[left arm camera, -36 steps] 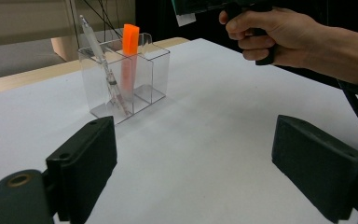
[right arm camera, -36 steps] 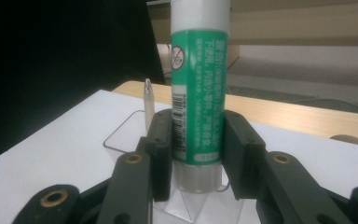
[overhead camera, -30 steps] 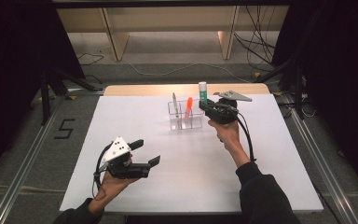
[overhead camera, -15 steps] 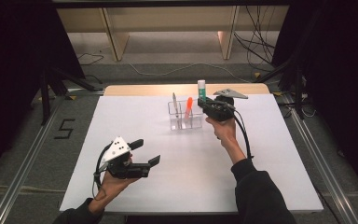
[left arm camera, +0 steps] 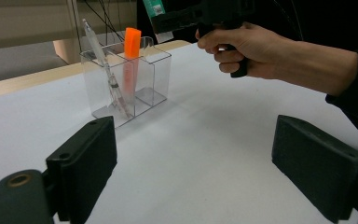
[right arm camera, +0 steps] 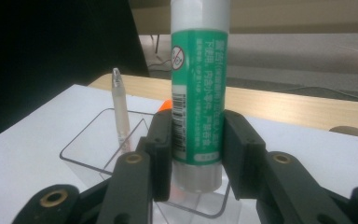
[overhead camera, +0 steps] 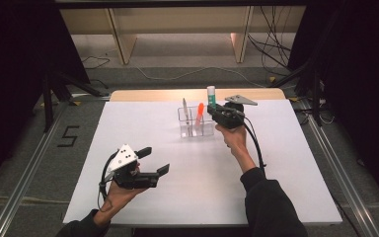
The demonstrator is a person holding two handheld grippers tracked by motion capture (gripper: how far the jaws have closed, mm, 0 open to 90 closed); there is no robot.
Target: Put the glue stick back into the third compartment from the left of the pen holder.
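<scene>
Right gripper (right arm camera: pixel 196 140): jaws clamped on a glue stick (right arm camera: pixel 199 84), which stands upright between the pads (green label, white cap end up, grey base down). In the right gripper view the stick's base hangs directly above the near compartment of a clear plastic organizer (right arm camera: pixel 98 140); whether it touches the rim cannot be told. In the high view this gripper (overhead camera: pixel 216 109) sits at the 3 o'clock side of the organizer (overhead camera: pixel 196 127), with the glue stick (overhead camera: pixel 210 94) rising above it.

Organizer contents: a clear pen (overhead camera: pixel 185 109) leaning in the compartment at the 9 o'clock side, and an orange marker (overhead camera: pixel 199 112) in the middle one (both also seen from the left gripper view, pen (left arm camera: pixel 103 70) and marker (left arm camera: pixel 131 44)).

Left gripper (overhead camera: pixel 152 162): jaws apart, nothing between them, held above the white table (overhead camera: pixel 286 163) at about 7 o'clock from the organizer, well apart from it. Its jaws point toward the organizer (left arm camera: pixel 154 70).
</scene>
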